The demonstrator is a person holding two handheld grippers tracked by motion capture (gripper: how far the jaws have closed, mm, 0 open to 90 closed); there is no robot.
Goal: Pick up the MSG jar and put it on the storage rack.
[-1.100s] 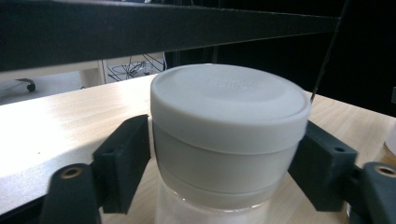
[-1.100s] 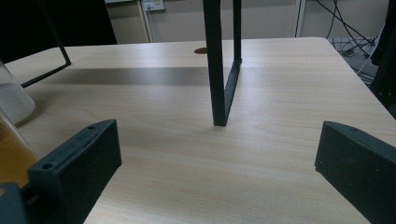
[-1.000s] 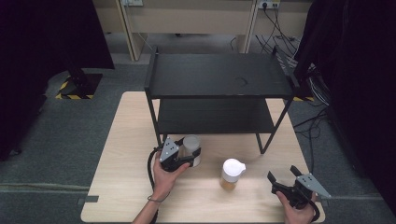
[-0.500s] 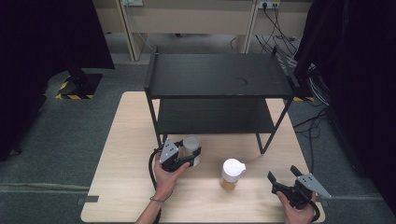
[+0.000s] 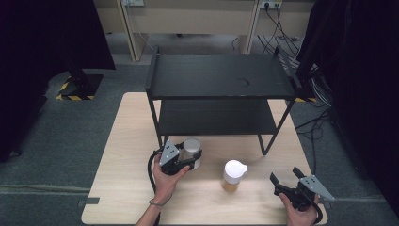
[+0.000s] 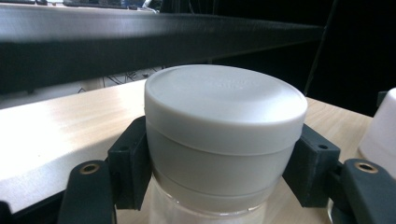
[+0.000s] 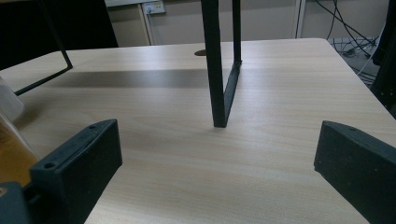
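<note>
- Pale wooden table [image 5: 117, 188] is set under a black shelf rack [image 5: 221, 77].
- Directly between the left gripper [image 5: 188, 157] jaws, a jar [image 6: 224, 140] is clamped by its white lid.
- Clear walls look hard, smooth and probably slippery; the lid grip seems soundest.
- Right gripper [image 5: 289, 179] is held wide apart, with nothing in it.

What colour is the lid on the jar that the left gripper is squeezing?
Pale grey-white, plain. The lid shows best in the left gripper view.

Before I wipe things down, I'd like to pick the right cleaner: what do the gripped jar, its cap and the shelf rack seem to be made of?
The jar looks like clear glass or plastic: see-through below the cap. Its cap seems matte grey-white plastic, with a moulded rim. The shelf rack looks like black painted metal, with thin legs and a dull sheen.
</note>
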